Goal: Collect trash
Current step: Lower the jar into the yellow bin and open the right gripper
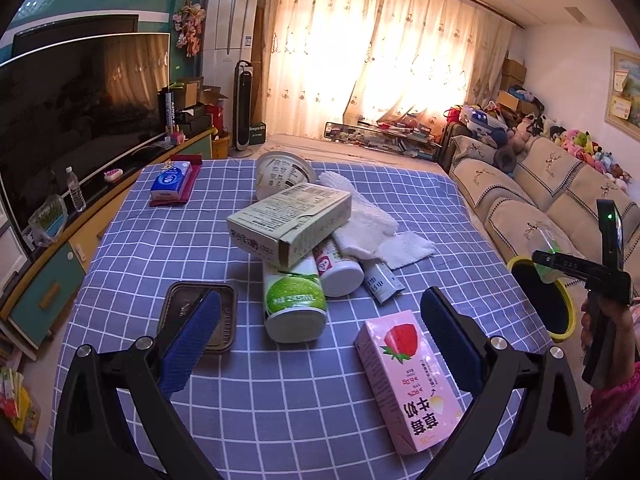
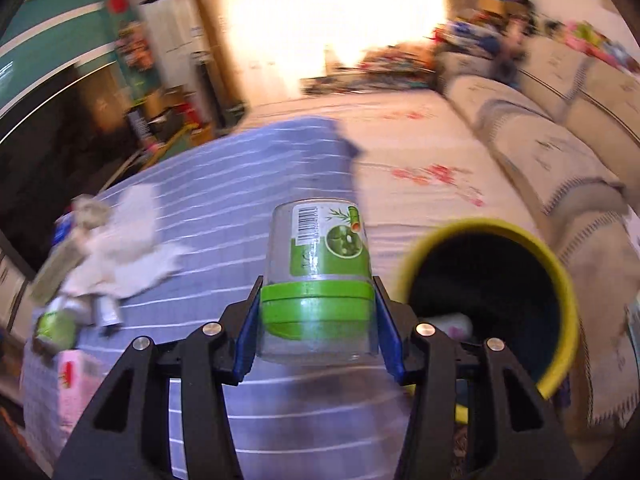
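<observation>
Checked tablecloth [image 2: 248, 184]; jar [image 2: 320, 264] between right claw [image 2: 318, 332] pads.

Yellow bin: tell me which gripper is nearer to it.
Right. The right gripper, shut on the clear jar, is beside the yellow bin; the left gripper hovers open over the table's trash.

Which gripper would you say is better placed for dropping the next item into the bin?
Right. The right gripper is already shut on the clear jar beside the yellow bin; the left gripper hangs open and empty over the table.
</observation>
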The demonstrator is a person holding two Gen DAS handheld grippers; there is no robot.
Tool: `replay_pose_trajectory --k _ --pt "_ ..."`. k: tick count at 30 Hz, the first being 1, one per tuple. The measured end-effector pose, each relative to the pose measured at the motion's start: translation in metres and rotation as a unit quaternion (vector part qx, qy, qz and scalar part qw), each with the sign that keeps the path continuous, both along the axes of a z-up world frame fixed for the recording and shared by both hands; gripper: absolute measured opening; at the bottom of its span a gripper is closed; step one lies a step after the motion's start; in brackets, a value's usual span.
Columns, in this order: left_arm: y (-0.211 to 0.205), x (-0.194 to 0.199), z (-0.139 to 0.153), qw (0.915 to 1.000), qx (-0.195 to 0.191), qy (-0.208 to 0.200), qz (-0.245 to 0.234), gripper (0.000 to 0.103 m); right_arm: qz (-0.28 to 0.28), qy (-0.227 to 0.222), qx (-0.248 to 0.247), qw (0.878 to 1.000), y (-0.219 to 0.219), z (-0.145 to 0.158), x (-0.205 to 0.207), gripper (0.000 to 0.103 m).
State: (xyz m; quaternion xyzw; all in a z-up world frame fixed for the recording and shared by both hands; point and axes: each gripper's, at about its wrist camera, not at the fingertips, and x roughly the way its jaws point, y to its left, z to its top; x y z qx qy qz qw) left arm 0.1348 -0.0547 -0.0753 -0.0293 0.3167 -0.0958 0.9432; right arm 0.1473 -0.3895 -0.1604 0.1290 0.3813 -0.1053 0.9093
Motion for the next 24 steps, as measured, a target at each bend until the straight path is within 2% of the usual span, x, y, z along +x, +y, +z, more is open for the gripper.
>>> replay_pose_trajectory --k 2,6,10,15,20,24 --pt "-0.005 0.001 -0.001 1.0 0.001 0.003 -0.005 0.098 -0.04 0.02 -0.003 0.999 -0.031 -0.014 -0.001 0.048" --pt "-0.021 0.003 -0.006 0.9997 0.006 0.014 -0.018 0.098 -0.081 0.064 -0.006 0.995 -0.071 -0.044 0.003 0.048" --pt "-0.035 0.005 -0.012 0.999 0.015 0.028 -0.031 0.098 -0.096 0.099 0.0 0.99 -0.094 -0.073 0.01 0.048" --pt "-0.05 0.008 -0.025 0.9977 0.02 0.048 -0.043 0.098 -0.107 0.121 0.01 0.987 -0.107 -0.098 0.018 0.048" --pt "-0.056 0.009 -0.033 0.9968 0.022 0.06 -0.048 0.098 -0.113 0.132 0.013 0.985 -0.113 -0.11 0.02 0.049" --pt "-0.058 0.008 -0.035 0.9964 0.023 0.064 -0.051 0.098 -0.115 0.122 0.012 0.986 -0.116 -0.104 0.019 0.049"
